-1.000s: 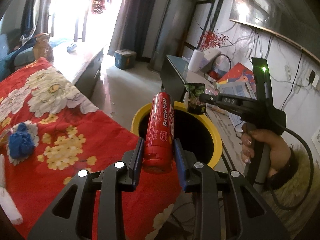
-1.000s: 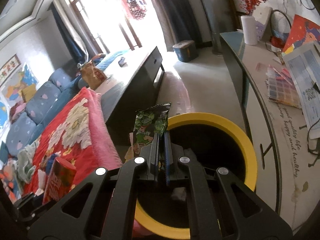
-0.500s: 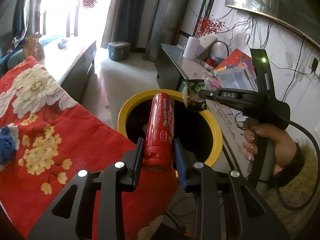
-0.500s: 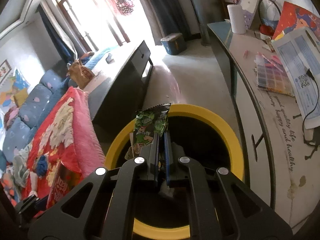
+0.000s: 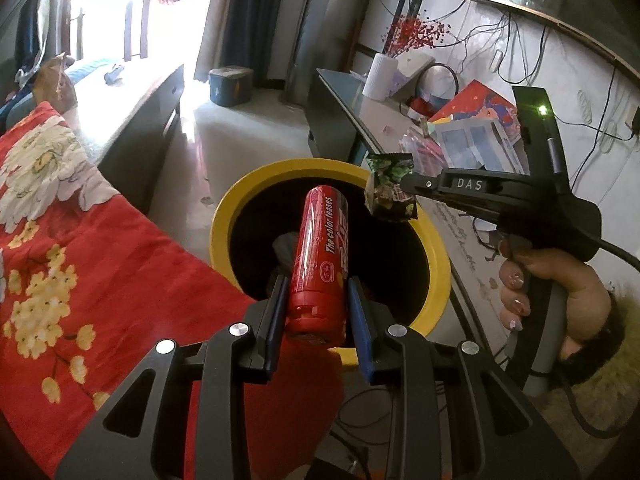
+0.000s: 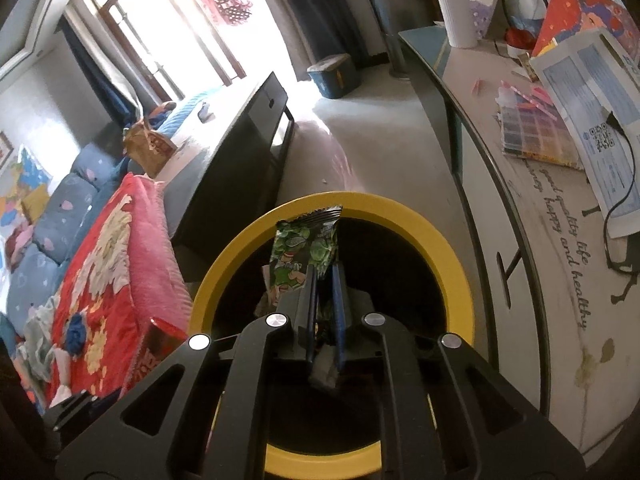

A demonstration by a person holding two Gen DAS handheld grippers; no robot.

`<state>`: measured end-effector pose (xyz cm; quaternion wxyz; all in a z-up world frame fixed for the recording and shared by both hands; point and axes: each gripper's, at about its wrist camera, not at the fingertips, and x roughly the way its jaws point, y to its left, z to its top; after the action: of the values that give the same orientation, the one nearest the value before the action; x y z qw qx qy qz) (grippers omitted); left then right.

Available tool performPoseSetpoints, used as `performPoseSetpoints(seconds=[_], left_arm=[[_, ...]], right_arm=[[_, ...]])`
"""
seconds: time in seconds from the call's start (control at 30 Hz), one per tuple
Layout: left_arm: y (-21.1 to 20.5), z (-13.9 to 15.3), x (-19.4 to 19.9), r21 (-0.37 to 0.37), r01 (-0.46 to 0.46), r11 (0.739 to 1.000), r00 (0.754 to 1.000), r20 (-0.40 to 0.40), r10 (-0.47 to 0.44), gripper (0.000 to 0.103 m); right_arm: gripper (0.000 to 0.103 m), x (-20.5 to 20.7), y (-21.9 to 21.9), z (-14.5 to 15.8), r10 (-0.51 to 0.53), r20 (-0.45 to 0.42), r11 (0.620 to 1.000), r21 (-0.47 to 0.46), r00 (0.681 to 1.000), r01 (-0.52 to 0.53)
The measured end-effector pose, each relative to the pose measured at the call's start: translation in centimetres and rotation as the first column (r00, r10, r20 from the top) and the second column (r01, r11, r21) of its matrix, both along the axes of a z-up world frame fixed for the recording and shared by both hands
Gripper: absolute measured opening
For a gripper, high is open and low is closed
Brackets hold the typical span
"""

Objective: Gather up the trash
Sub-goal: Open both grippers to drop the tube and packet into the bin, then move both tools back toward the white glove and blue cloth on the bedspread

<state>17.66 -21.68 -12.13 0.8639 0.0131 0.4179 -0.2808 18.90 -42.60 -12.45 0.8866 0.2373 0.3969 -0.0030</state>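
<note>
On my left lay the bed under its red floral blanket [image 5: 60, 280], its edge right beside the yellow-rimmed bin [image 5: 224, 216]. My left gripper [image 5: 318, 316] was pinching the red tube [image 5: 320, 256] near its base, one blue pad on each side, and the tube ran forward and up from the gripper so that its far end hung over the bin's dark opening. Crumpled scraps showed down inside the bin, too dim to name.

Further right, my right gripper [image 6: 323, 280] was pressed together on the green snack wrapper [image 6: 306, 248], which stood upright from between the pads with its crimped top edge reaching toward the far rim of the bin [image 6: 452, 264]. From the left wrist view that wrapper [image 5: 390, 188] hung just inside the bin's right rim, near the tube's tip but apart from it. Beyond the bin on the right ran the worktop [image 6: 560, 216], cluttered with papers and a colour chart.
</note>
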Motion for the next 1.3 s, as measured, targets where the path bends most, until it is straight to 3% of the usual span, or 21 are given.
performPoseSetpoints(seconds=[0.1, 0.17, 0.2, 0.23, 0.27, 0.33, 0.4, 0.47, 0.9, 1.3], left_arm=[[-0.5, -0.5, 0.4, 0.000, 0.008, 1.000, 1.000, -0.012, -0.008, 0.029], [-0.9, -0.8, 0.8, 0.004, 0.013, 1.000, 1.000, -0.013, -0.013, 0.033], [-1.0, -0.9, 1.0, 0.011, 0.007, 1.000, 1.000, -0.013, -0.007, 0.040], [-1.0, -1.0, 1.2, 0.018, -0.013, 1.000, 1.000, -0.009, 0.013, 0.063], [-0.8, -1.1, 1.0, 0.014, -0.024, 1.000, 1.000, -0.006, 0.024, 0.075], [-0.4, -0.9, 1.0, -0.004, -0.035, 0.999, 0.999, -0.001, 0.035, 0.075], [0.2, -0.5, 0.8, -0.003, -0.056, 0.998, 0.998, 0.015, 0.056, 0.083], [1.0, -0.1, 0.6, -0.002, -0.082, 0.997, 0.996, 0.033, 0.082, 0.094], [6.7, 3.0, -1.2, -0.021, -0.250, 0.968, 0.961, 0.114, 0.251, 0.096], [12.4, 5.1, -2.8, -0.047, -0.384, 0.922, 0.908, 0.164, 0.386, 0.096]], right_arm=[[0.009, -0.1, -0.4, -0.3, -0.016, -0.007, 1.000, 0.011, 1.000, 0.016], [0.020, -0.2, -0.6, -0.4, -0.026, -0.010, 1.000, 0.016, 1.000, 0.026], [0.031, -0.2, -0.7, -0.4, -0.032, -0.010, 0.999, 0.019, 0.999, 0.032], [0.041, -0.4, -0.8, -0.4, -0.041, -0.006, 0.999, 0.029, 0.999, 0.041], [0.043, -0.5, -0.9, -0.4, -0.048, -0.002, 0.998, 0.037, 0.999, 0.048], [0.049, -0.5, -0.9, -0.1, -0.052, 0.005, 0.998, 0.033, 0.999, 0.052], [0.059, -0.6, -0.8, 0.2, -0.055, 0.019, 0.998, 0.020, 0.998, 0.054], [0.061, -0.6, -0.4, 0.7, -0.049, 0.032, 0.999, 0.004, 0.998, 0.049], [0.078, -1.3, 3.9, 3.7, 0.059, 0.124, 0.992, -0.121, 0.991, -0.044], [0.079, -2.1, 9.2, 5.4, 0.204, 0.162, 0.972, -0.149, 0.965, -0.181]])
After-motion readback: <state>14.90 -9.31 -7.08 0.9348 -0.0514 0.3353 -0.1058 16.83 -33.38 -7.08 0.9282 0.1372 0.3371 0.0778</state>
